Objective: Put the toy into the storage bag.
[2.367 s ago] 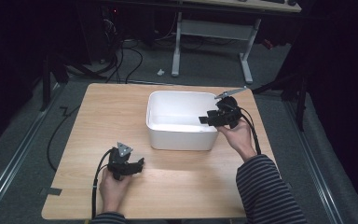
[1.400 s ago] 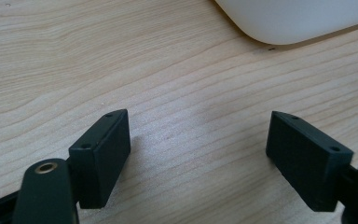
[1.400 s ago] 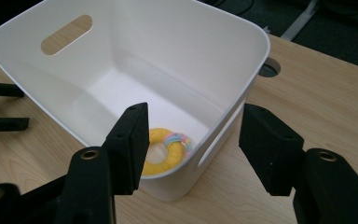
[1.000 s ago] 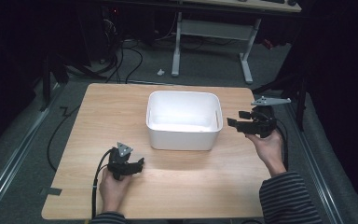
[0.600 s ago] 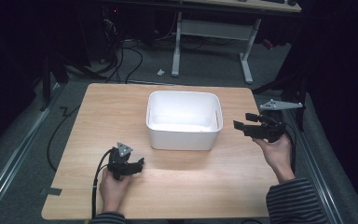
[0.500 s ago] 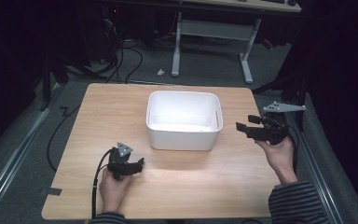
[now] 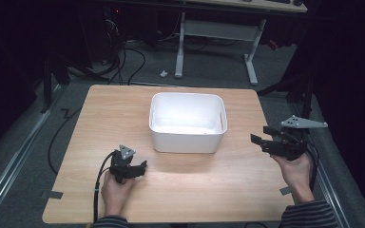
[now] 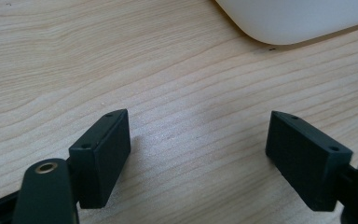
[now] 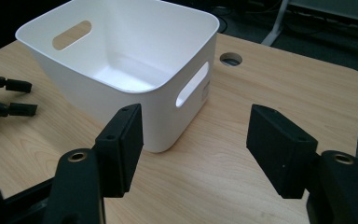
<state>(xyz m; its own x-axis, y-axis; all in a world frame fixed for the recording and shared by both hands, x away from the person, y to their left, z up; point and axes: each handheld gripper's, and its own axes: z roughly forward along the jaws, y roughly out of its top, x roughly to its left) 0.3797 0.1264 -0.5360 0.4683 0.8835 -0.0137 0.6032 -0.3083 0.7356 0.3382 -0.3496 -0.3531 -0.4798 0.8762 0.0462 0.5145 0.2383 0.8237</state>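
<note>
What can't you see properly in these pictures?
- White bin: the left gripper view's top edge cuts it off, leaving one rounded corner.
- Bin floor: in the right gripper view, the near wall hides its nearer part.
- Left gripper: the right gripper view's left edge crops it to two fingers.
- Label beside the bin's handle slot: too small to read.
- Room beyond the table: too dark.

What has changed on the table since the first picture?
The right gripper was at the white bin's right rim; it has drawn away to the right, past the table edge, jaws open and empty. The bin stayed put, and the left gripper kept resting open on the wood.
</note>
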